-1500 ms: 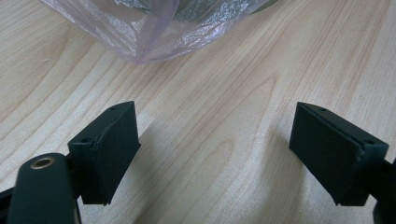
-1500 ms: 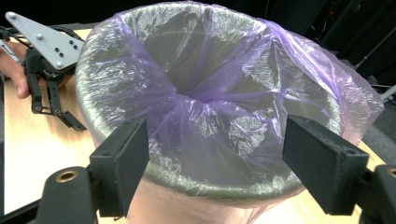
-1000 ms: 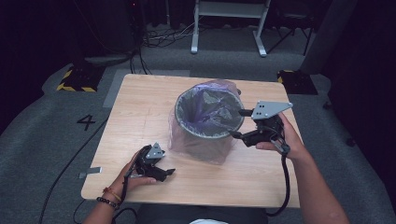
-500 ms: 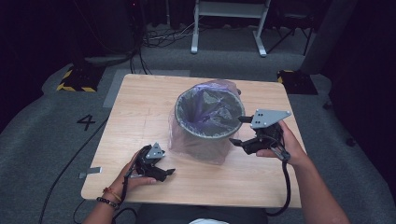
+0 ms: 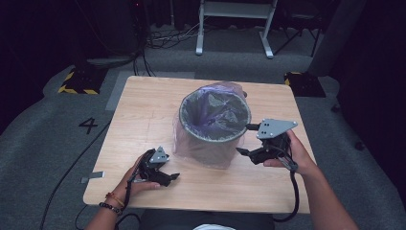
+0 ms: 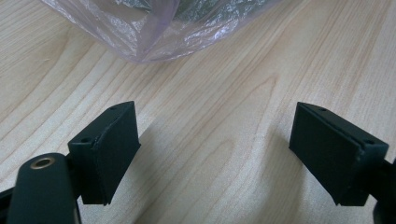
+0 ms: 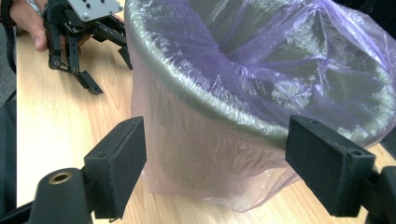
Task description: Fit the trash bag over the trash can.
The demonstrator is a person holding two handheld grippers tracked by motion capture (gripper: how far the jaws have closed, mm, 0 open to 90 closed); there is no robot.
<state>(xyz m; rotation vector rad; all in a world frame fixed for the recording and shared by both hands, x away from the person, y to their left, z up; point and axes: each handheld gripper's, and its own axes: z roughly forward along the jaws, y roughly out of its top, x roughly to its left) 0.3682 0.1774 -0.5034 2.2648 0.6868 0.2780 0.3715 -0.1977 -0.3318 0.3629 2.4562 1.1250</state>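
the middle of the table is blocked by the bin and its bag; bare wood is left open at the left, far and near edges.

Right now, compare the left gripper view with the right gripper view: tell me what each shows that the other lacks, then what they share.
Left gripper view: the left gripper with its jaws wide apart over bare table, with just the loose bottom edge of the purple bag at the top.

Right gripper view: the bin with its rim wrapped in the liner, the bag's inside, and the other gripper held in a hand at the top left; the right gripper stands open toward the bin.

Shared: purple plastic, wooden tabletop, open black jaws.
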